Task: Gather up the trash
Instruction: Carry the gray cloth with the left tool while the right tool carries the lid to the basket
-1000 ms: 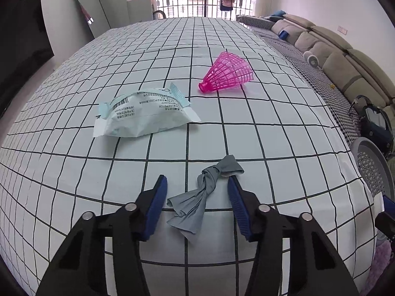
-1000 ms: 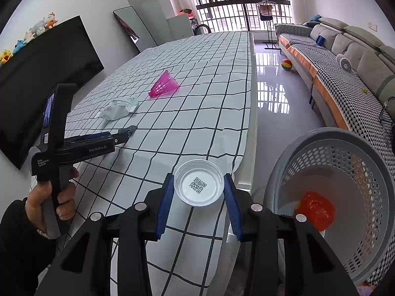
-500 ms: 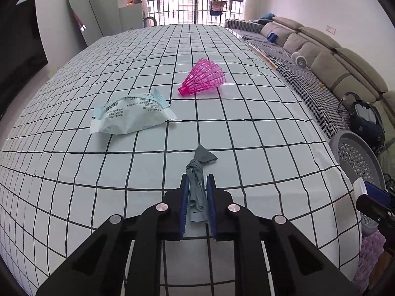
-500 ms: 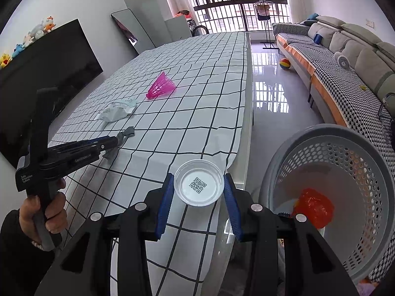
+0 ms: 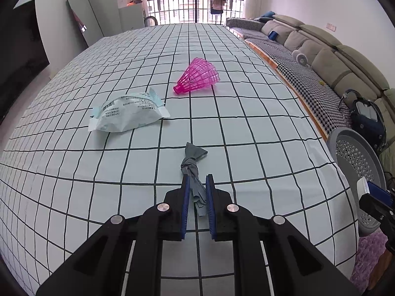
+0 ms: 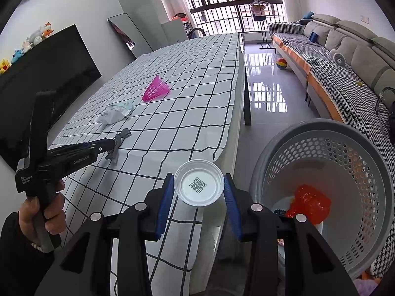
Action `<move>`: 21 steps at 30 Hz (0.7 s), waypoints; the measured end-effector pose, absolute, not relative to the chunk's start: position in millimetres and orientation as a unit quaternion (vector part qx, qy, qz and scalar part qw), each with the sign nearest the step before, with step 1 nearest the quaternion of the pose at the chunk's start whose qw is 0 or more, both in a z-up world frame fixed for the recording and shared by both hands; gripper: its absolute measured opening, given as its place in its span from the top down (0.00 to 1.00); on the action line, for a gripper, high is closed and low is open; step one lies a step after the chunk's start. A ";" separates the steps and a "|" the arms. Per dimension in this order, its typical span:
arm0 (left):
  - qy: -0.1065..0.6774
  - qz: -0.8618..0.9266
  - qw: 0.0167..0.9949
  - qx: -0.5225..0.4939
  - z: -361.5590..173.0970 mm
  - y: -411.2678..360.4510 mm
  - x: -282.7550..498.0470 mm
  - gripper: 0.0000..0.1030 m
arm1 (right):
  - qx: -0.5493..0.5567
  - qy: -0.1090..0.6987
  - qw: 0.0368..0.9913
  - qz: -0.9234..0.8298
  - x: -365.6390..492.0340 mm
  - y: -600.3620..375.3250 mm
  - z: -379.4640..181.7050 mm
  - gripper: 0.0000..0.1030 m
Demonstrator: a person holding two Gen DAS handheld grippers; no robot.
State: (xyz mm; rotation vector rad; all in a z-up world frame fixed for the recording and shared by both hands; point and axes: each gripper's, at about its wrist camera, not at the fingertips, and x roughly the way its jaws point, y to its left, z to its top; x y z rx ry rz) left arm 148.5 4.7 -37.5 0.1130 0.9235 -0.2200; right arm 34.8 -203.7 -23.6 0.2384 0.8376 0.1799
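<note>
My left gripper (image 5: 197,185) is shut on a twisted grey cloth scrap (image 5: 192,162), held just above the checked tablecloth (image 5: 246,128); it also shows in the right wrist view (image 6: 118,143). A white-green wrapper (image 5: 128,113) and a pink plastic shuttlecock (image 5: 197,76) lie farther back on the table. My right gripper (image 6: 199,185) is shut on a small clear plastic cup (image 6: 199,185) with a QR code, held over the table's edge beside the grey perforated basket (image 6: 370,162), which holds a red plastic bag (image 6: 309,203).
A sofa (image 5: 321,56) runs along the right wall. The basket (image 5: 355,157) stands on the floor off the table's right edge. A TV (image 6: 49,74) and a mirror (image 6: 123,34) stand at the left. A ball (image 6: 281,63) lies on the floor.
My left gripper closed on the grey cloth scrap and lifted it slightly. My right gripper, still holding the cup, shifted a little toward the basket.
</note>
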 end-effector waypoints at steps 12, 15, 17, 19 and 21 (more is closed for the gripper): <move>0.453 -0.096 0.884 0.058 -44.7 4.5 165.6 0.85 | 0.117 0.409 0.901 0.087 36.9 -207.0 -26.5 0.62; 0.454 -0.096 0.884 0.058 -46.2 3.8 170.1 0.84 | 0.117 0.410 0.900 0.087 37.6 -206.4 -27.0 0.62; 0.455 -0.096 0.883 0.058 -47.3 3.0 172.0 0.84 | 0.117 0.410 0.900 0.087 37.9 -205.5 -26.8 0.62; 0.456 -0.097 0.883 0.058 -48.5 1.7 173.9 0.84 | 0.117 0.410 0.900 0.087 37.9 -205.4 -26.7 0.62; 0.456 -0.098 0.883 0.057 -49.3 1.4 175.1 0.84 | 0.117 0.411 0.900 0.086 38.1 -205.7 -27.1 0.62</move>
